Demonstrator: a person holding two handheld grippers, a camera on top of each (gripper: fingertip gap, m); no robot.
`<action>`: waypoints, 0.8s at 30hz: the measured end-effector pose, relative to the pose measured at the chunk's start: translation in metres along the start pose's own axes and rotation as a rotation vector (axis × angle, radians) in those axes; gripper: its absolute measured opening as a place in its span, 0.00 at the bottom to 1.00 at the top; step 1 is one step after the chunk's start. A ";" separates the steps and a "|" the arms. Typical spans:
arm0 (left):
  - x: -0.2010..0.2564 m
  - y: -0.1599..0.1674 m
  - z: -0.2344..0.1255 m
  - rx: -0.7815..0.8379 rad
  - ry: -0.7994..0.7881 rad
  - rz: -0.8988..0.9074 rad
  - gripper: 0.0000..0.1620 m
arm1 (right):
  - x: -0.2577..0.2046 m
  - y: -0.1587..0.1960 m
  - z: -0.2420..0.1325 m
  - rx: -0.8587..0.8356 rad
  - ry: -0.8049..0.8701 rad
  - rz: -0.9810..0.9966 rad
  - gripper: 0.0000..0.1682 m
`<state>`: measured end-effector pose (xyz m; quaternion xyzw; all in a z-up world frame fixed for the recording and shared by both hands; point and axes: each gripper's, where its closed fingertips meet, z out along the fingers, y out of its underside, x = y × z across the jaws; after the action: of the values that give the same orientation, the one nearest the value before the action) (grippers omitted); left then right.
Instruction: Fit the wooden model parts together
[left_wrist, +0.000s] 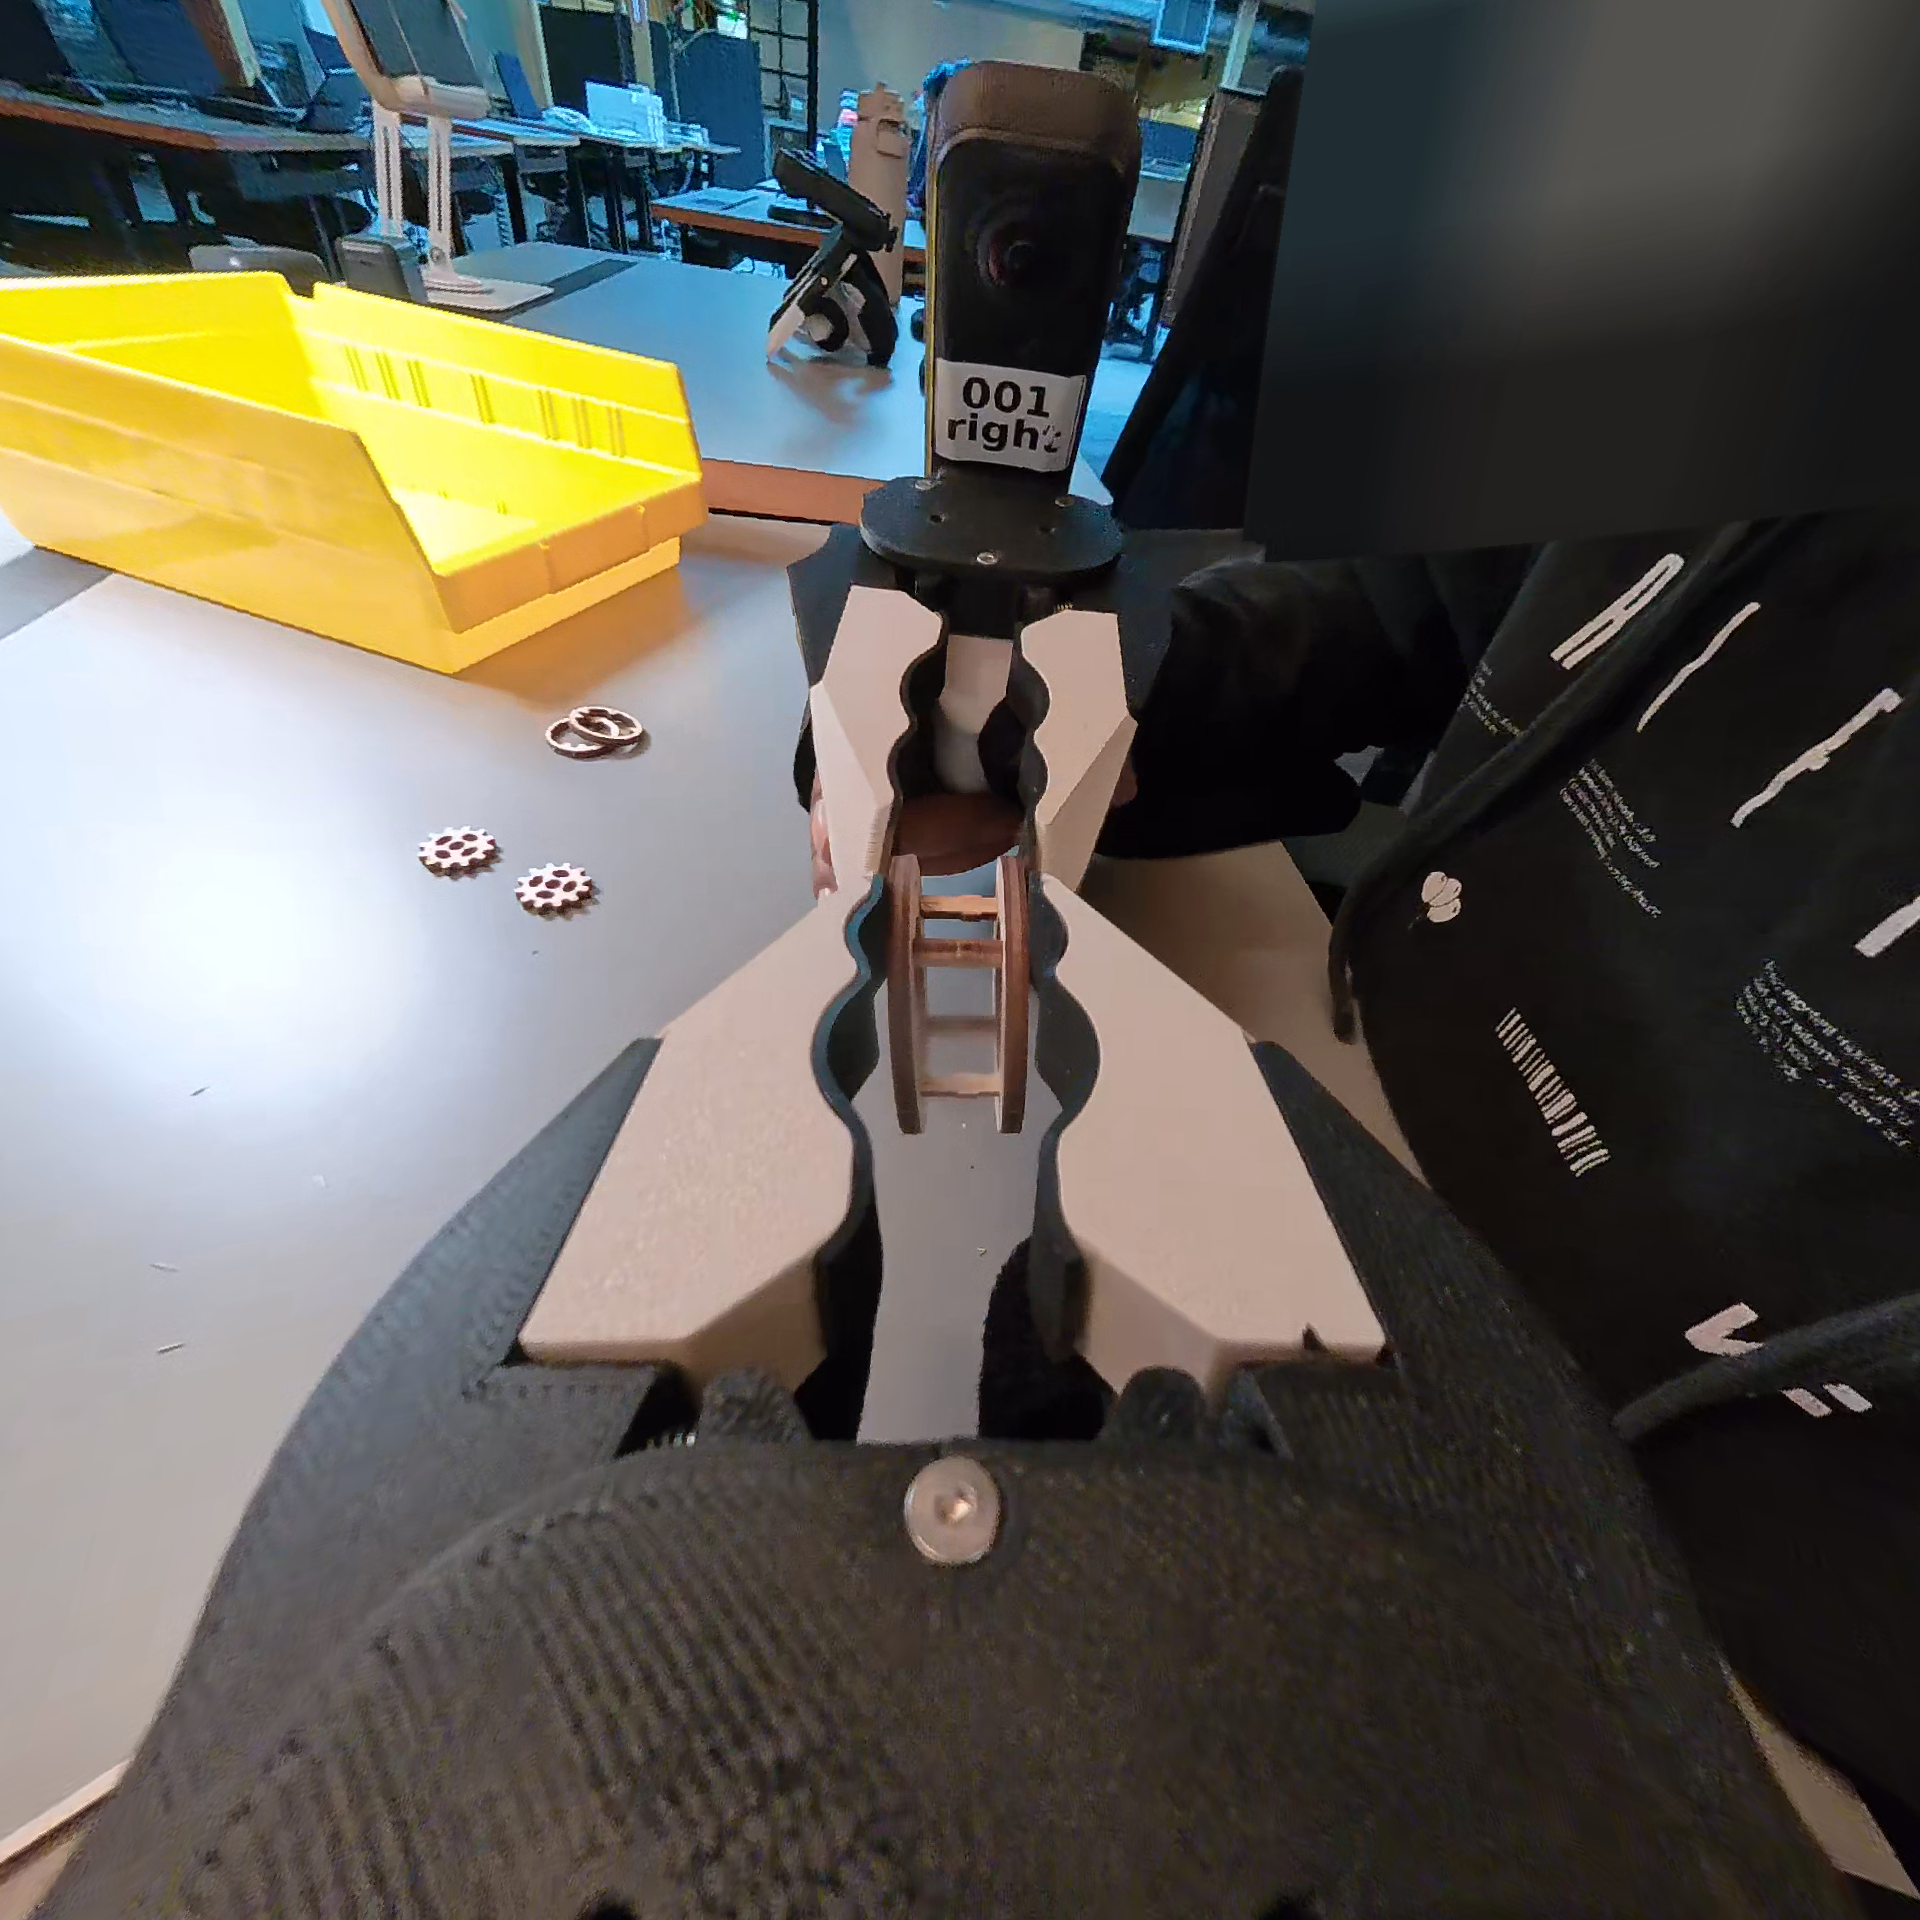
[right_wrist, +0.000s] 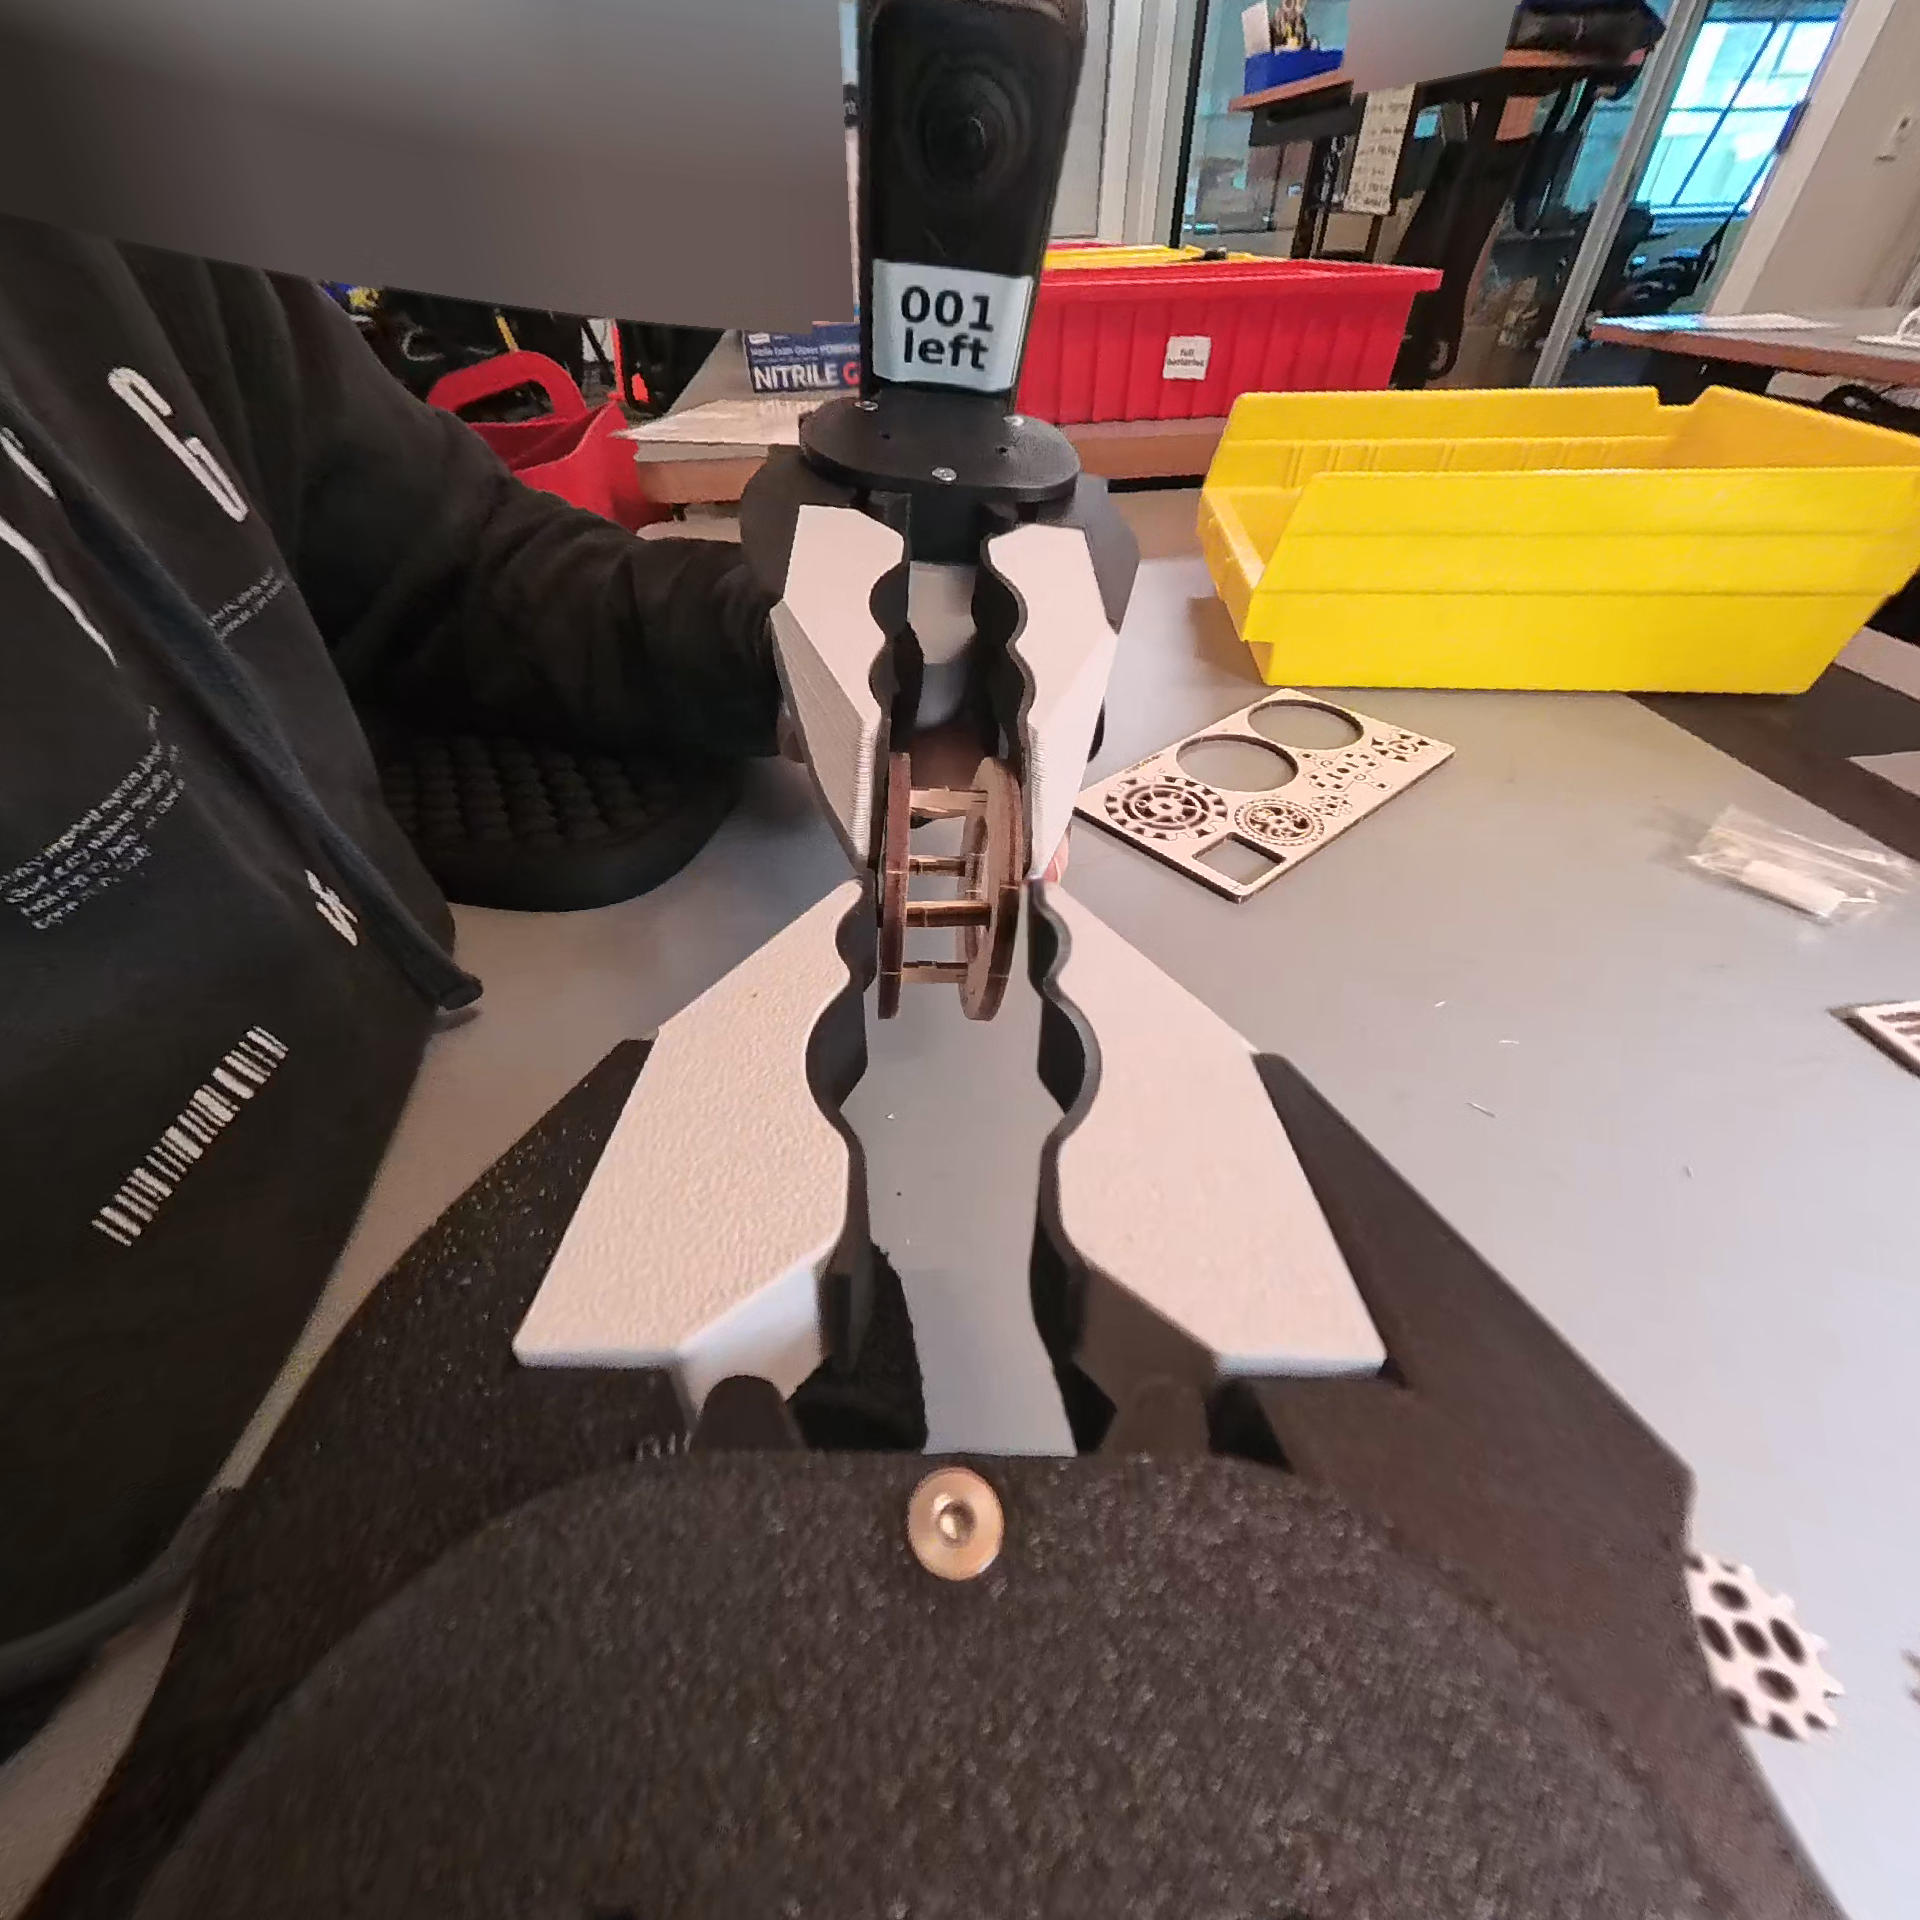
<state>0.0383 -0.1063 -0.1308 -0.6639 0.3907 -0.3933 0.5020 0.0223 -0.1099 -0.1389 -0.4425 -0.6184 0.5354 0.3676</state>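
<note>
The left gripper (left_wrist: 958, 935) and the right gripper (right_wrist: 951, 925) meet tip to tip above the grey bench (left_wrist: 312, 1039), and between them sits a small wooden wheel assembly (left_wrist: 958, 1013) made of two round dark-brown discs joined by pale rungs. Both sets of jaws are clamped on its outer faces, each from its own end. On the bench lie two pale toothed wooden gears (left_wrist: 457, 850), two thin wooden rings (left_wrist: 594, 730) and a yellow plastic bin (left_wrist: 343, 457). In the right wrist view, a laser-cut wooden sheet with round cut-outs (right_wrist: 1262, 790) lies before the bin.
</note>
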 end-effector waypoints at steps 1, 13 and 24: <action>0.001 0.000 0.000 -0.002 0.004 0.003 0.15 | -0.002 -0.001 0.000 0.004 -0.007 -0.010 0.15; -0.007 0.016 0.003 -0.147 -0.082 0.103 0.15 | -0.009 0.015 -0.010 -0.223 0.016 -0.432 0.18; 0.000 0.050 0.012 -0.397 -0.066 0.226 0.15 | -0.022 0.061 0.006 -0.551 -0.057 -0.687 0.20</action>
<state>0.0429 -0.1117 -0.1821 -0.7141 0.5159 -0.2281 0.4147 0.0338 -0.1302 -0.1991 -0.2779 -0.8591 0.2091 0.3755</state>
